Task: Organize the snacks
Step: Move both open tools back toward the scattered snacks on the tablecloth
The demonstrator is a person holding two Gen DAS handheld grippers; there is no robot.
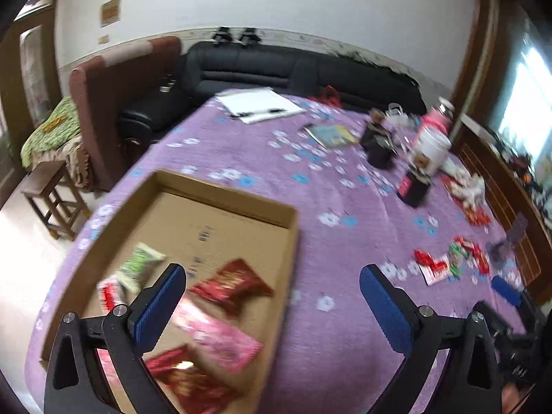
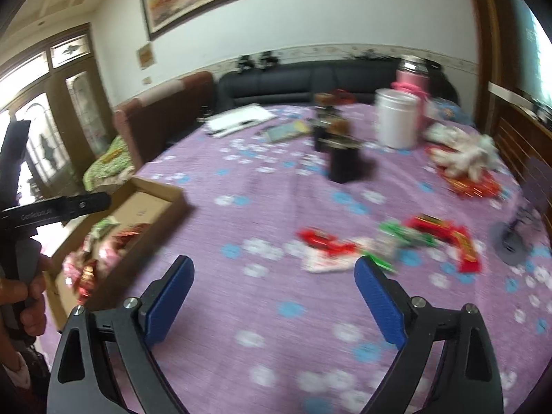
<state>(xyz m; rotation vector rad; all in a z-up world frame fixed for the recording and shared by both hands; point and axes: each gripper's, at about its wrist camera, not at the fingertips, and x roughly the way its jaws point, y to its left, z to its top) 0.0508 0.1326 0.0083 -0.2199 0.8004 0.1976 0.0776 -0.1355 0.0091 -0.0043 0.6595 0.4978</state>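
Observation:
A shallow cardboard box lies on the purple tablecloth and holds several snack packets: a green one, a dark red one, a pink one. My left gripper is open and empty above the box's right wall. Loose red and green packets lie on the cloth to the right. In the right wrist view my right gripper is open and empty above the cloth, just short of the loose packets. The box sits to its left.
Dark jars, a white canister and a pink flask stand mid-table. A white crumpled bag lies at the right. Papers and a booklet lie far back. A small stand sits at the right edge.

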